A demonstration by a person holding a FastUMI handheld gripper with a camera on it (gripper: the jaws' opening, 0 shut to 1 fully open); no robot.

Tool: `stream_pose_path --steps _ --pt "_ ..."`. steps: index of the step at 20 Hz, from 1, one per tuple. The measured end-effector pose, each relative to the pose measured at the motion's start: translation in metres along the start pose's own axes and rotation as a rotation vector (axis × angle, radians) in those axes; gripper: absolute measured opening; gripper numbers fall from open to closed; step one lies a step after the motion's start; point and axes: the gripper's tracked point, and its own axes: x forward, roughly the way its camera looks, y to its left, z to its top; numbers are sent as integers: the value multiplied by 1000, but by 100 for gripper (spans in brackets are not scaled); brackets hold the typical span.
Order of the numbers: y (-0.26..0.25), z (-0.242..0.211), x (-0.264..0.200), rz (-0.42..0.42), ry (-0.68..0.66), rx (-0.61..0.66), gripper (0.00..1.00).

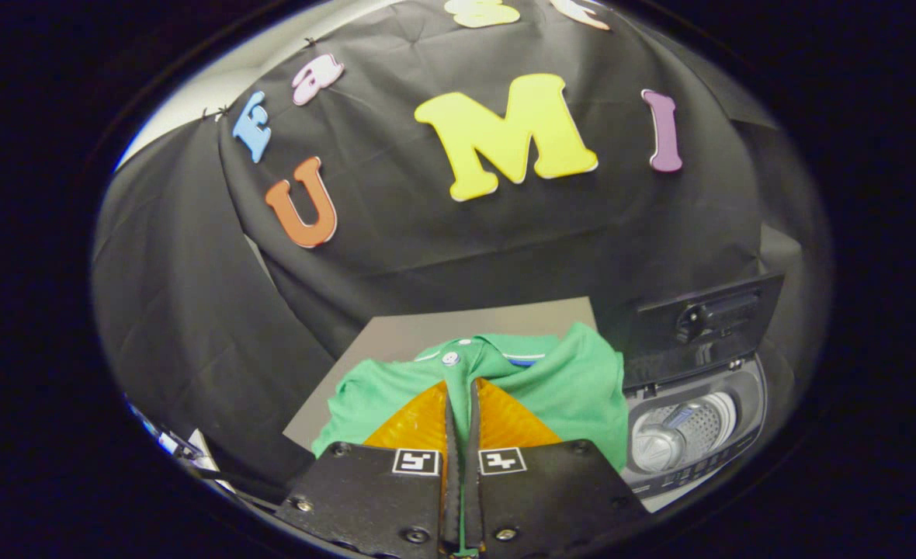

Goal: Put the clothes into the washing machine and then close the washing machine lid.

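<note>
The tongs (462, 404) are drawn nearly together, their two fingers (419, 423) pinching a thin fold of the green polo shirt (574, 380) between them; a sliver of green cloth shows in the narrow slit all the way down to their base. The shirt spreads out to both sides of the fingers and just ahead of them, its collar (497, 345) and a white button (450, 358) pointing away from the tongs toward the booth wall. Its long axis cannot be judged, since the lower part of the garment is covered by the tongs. Beneath and beyond it lies a grey worktop (427, 330). To the right of the shirt, just beside it, stands the washing machine (695, 423), its lid (699, 322) raised upright and the perforated drum (683, 435) open to view; its near edge is cut off.
</note>
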Motion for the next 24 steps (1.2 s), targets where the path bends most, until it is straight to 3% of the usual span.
stream_pose_path --steps 7,11,18,24 --pt "-33 63 -105 -43 -188 -21 6" --pt "-71 100 -159 -111 -280 -44 5" --pt "-179 121 -181 -234 -299 -24 6" --pt "-242 150 -156 -220 -282 -7 6"
